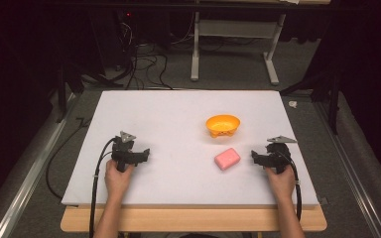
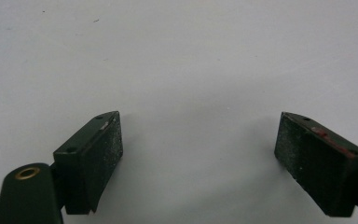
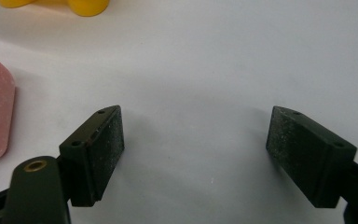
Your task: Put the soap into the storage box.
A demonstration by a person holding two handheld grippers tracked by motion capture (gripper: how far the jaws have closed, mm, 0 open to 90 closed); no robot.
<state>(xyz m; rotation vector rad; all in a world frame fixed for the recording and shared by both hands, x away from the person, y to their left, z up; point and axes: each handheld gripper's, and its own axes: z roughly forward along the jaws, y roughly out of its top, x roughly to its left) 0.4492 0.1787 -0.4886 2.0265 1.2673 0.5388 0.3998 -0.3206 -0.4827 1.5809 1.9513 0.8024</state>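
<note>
A white-topped counter carries an orange plastic bowl and, just in front of it, a pink rectangular soap bar. The right hand-held gripper rests near the bar, jaws wide apart, empty. The left hand-held gripper, well apart, gapes likewise, empty.

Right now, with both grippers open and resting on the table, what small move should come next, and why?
Probably slide the right gripper toward the pink soap bar. Its jaws stand wide open with bare table between them, and the bar lies just off to its side, closer to it than to the left gripper. The orange bowl sits just beyond the bar.
</note>
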